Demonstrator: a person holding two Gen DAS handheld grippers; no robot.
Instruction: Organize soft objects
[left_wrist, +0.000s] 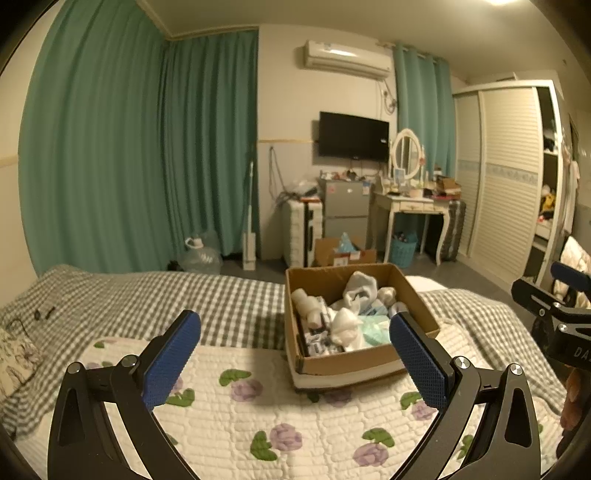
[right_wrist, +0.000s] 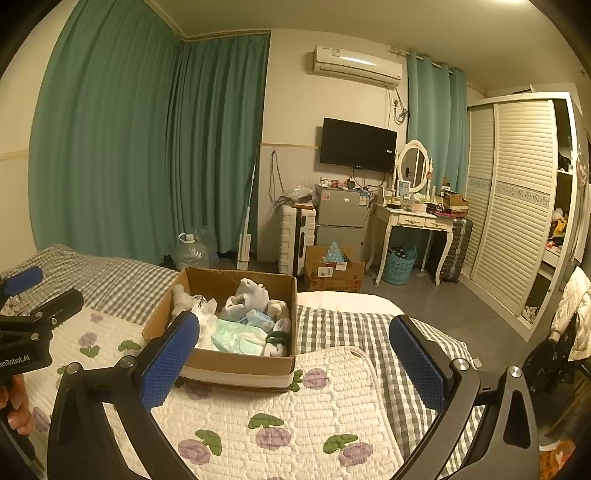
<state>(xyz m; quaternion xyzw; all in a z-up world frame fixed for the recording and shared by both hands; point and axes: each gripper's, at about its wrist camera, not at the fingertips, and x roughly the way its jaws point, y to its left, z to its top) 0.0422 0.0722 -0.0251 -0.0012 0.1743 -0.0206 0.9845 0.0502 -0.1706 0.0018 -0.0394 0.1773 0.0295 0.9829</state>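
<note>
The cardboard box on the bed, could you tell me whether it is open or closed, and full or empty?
Open and partly full: the cardboard box has no lid over it, and white socks and pale green cloth lie inside.

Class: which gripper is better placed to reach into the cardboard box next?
Probably left. The cardboard box lies between the left gripper fingers; from the right gripper it sits off toward its left finger. Both are open.

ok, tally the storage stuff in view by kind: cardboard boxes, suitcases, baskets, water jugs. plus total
Cardboard boxes: 2, one on the bed holding the soft items, one on the floor
Suitcases: 2, white and dark
Baskets: 1, teal under the dressing table
Water jugs: 1, clear by the curtain
Total: 6
</note>
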